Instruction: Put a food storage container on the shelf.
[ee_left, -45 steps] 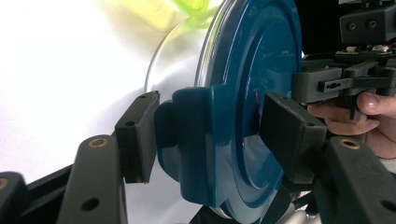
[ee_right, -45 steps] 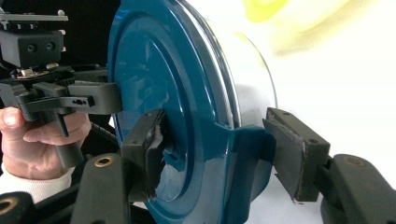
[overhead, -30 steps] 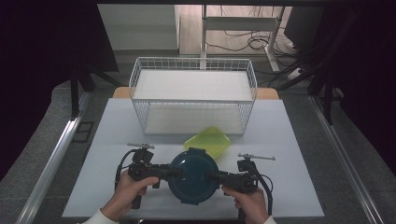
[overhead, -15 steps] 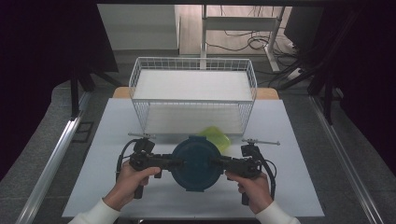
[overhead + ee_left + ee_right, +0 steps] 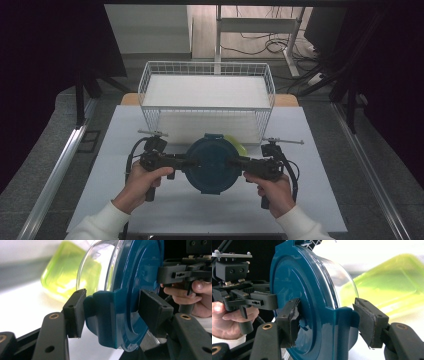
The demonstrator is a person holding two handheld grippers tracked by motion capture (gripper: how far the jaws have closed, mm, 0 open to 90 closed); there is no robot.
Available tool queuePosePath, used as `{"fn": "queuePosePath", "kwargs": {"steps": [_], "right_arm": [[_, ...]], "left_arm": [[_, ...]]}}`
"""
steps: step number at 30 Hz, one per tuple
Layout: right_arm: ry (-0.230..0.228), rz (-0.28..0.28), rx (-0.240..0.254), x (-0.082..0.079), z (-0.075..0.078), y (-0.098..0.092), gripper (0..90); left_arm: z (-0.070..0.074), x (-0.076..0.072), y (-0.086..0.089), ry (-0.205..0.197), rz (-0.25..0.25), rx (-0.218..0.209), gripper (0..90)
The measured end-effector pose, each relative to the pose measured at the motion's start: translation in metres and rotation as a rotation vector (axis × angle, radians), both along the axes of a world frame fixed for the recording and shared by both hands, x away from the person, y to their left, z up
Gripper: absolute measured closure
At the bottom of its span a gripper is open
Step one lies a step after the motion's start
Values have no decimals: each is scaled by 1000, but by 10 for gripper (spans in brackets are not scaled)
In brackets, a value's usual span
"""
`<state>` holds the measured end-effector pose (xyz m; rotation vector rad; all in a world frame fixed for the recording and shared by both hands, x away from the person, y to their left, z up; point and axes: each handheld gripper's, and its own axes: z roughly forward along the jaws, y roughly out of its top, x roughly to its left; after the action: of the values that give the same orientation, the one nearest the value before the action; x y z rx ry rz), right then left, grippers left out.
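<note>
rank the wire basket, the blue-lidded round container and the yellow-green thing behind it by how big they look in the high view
1. wire basket, plainly largest.
2. blue-lidded round container, gripped at its sides by the left gripper and right gripper.
3. yellow-green container, smallest as seen, but mostly hidden behind the lid, so its true size is unsure.

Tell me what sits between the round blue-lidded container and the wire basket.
In the high view, a yellow-green container pokes out behind the blue-lidded container, in front of the wire basket; otherwise the stretch is bare white tabletop.
</note>
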<state>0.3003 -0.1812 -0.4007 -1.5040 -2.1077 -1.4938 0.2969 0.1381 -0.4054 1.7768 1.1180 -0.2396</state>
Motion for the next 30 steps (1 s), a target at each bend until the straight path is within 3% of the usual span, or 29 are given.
{"fn": "queuePosePath", "kwargs": {"steps": [10,17,30], "right_arm": [[-41,0,-4,23,29,0,393],[-59,9,-10,38,46,3,393],[-75,22,-2,51,58,7,393]], "left_arm": [[25,22,1,-54,9,-17,409],[39,33,4,-69,19,-22,409],[53,41,8,-87,37,-31,413]]}}
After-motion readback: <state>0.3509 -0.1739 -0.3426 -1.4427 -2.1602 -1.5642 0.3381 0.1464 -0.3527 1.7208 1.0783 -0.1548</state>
